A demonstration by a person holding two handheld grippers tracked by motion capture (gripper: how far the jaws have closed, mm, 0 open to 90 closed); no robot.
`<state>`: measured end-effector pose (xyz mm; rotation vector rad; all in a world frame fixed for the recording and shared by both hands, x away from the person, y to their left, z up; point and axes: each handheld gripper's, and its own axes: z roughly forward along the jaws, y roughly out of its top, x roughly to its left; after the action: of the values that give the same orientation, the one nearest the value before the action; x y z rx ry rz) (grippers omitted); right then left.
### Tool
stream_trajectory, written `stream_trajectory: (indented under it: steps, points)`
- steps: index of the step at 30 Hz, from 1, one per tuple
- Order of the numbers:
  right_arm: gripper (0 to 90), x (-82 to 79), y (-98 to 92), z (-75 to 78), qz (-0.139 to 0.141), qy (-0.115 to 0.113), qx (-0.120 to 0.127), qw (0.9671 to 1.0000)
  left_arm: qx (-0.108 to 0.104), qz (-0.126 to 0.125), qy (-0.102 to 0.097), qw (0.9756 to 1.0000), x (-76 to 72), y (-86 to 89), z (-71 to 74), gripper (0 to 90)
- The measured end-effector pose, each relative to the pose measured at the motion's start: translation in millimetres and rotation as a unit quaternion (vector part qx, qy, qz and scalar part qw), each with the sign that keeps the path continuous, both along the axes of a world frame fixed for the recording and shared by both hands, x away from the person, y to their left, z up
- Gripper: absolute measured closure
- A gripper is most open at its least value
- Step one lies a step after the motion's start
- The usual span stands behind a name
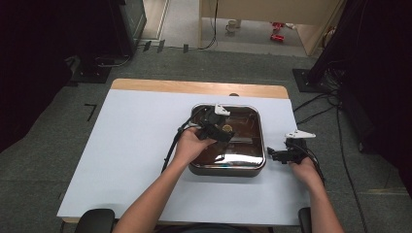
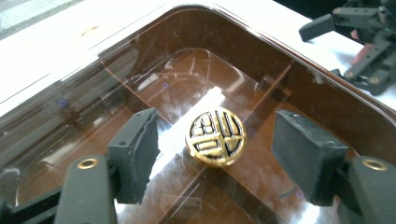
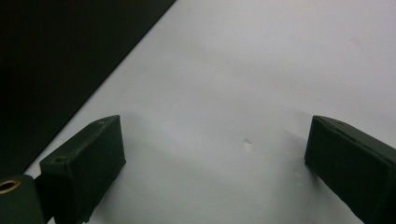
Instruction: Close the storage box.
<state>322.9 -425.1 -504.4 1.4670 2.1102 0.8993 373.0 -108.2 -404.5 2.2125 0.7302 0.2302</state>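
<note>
A square brown glossy box (image 1: 257,127) with a clear lid sits on the white sheet right of centre. A round gold knob (image 2: 215,136) stands in the middle of the lid (image 2: 140,60); the knob (image 1: 227,128) shows in the high view too. My left gripper (image 1: 217,132) hovers over the lid, open, its pads (image 2: 135,151) on either side of the knob without touching it. My right gripper (image 1: 273,155) rests on the sheet just right of the box, open, nothing between its pads (image 3: 86,161).
The white sheet (image 1: 136,145) covers a wooden table (image 1: 194,87). In the left gripper view the other gripper (image 2: 359,42) lies past the box's far rim. Dark stands and cables (image 1: 340,111) surround the table on grey carpet.
</note>
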Motion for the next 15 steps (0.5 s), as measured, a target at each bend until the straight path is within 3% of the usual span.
stream_trajectory:
  steps: [3,5,9,15]
  points:
    - [4.3,0.0,-0.1,0.1,0.001,0.0,0.0,1.0,-0.003,-0.005,0.006,1.0,-1.0,5.4,3.3,28.5]
    - [4.3,0.0,-0.1,0.1,0.0,0.0,0.0,1.0,-0.02,-0.005,0.025,0.9995,-0.4,12.2,6.2,27.8]
    - [4.3,-0.1,0.0,0.1,0.0,0.0,0.0,1.0,-0.036,0.0,0.032,0.9989,-2.5,21.7,9.8,26.8]
    - [4.3,0.0,-0.1,0.1,0.0,0.001,-0.001,1.0,-0.036,0.003,0.009,0.9993,-12.3,41.4,11.4,25.1]
